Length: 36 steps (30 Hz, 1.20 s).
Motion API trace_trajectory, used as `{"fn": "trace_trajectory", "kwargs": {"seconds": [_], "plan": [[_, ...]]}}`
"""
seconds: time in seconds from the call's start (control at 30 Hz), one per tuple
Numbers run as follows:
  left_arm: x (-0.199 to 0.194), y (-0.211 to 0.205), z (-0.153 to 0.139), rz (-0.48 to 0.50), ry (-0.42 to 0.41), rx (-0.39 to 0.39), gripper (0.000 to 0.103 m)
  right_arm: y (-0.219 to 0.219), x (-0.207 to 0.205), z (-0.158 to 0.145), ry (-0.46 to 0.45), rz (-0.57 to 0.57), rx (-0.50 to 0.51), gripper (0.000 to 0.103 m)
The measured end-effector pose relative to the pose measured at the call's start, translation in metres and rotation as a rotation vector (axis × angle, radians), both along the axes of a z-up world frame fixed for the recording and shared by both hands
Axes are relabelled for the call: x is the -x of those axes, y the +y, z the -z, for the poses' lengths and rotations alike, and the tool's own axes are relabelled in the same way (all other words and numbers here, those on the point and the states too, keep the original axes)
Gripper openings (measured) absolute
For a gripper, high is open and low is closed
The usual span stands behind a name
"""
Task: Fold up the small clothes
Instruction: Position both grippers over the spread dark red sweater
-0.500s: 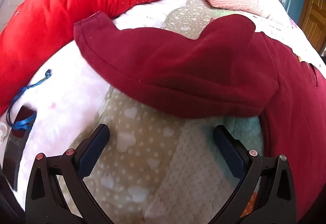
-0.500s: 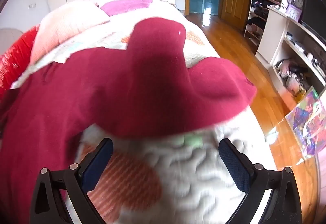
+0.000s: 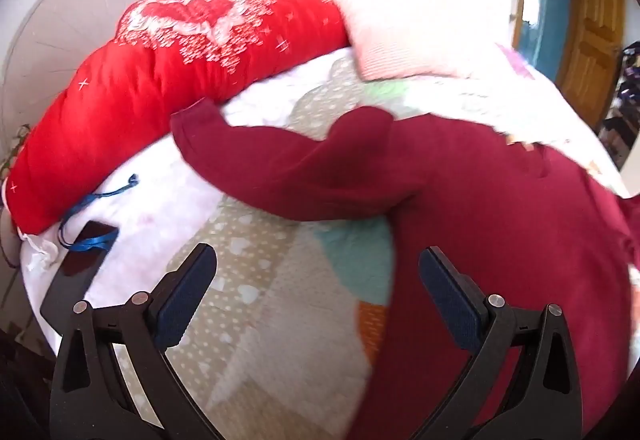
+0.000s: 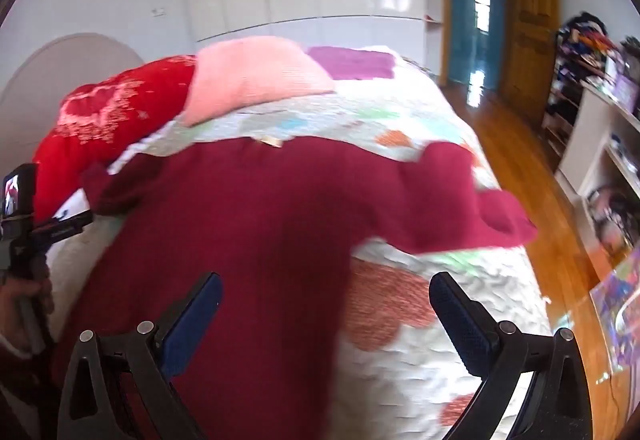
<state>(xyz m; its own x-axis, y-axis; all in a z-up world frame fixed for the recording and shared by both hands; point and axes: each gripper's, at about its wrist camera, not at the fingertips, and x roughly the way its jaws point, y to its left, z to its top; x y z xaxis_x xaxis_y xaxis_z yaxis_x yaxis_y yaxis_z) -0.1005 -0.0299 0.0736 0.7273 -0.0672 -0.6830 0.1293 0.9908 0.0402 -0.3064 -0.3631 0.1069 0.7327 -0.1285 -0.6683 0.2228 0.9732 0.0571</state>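
Note:
A dark red sweater [image 3: 500,220] lies spread on the patchwork bedspread [image 3: 280,300]. Its left sleeve [image 3: 280,168] stretches out to the left, bunched near the shoulder. In the right wrist view the sweater body [image 4: 260,240] fills the middle and its right sleeve [image 4: 472,208] lies out toward the bed's right edge. My left gripper [image 3: 318,272] hangs open above the bedspread, just below the left sleeve, holding nothing. My right gripper [image 4: 326,300] is open over the sweater's right side and holds nothing.
A long bright red bolster [image 3: 180,80] and a pink pillow [image 4: 256,76] lie at the head of the bed. A dark phone with a blue strap [image 3: 80,260] rests at the bed's left edge. Wooden floor [image 4: 520,160], shelves and a door are to the right.
Both grippers have drawn back and up from the sweater; the sleeves that filled each view are now farther away, lying flatter on the bed. Both stay open.

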Motion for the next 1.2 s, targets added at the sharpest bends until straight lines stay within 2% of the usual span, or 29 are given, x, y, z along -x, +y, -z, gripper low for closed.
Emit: {"fn": "trace_trajectory", "kwargs": {"seconds": [0.17,0.27,0.43,1.2], "plan": [[0.005,-0.014,-0.008,0.024,0.0,0.019,0.102,0.038,-0.021,-0.013,-0.006,-0.055,-0.006,0.103],[0.007,-0.026,-0.012,0.035,-0.004,0.007,0.102,0.056,-0.035,-0.013,-0.017,-0.072,-0.014,0.103],[0.005,-0.032,-0.006,0.057,0.016,0.001,0.102,0.079,-0.06,-0.005,0.016,-0.085,-0.005,0.103],[-0.01,-0.031,0.019,0.045,0.065,-0.014,0.102,0.107,-0.102,0.028,0.11,-0.114,0.017,0.103]]}}
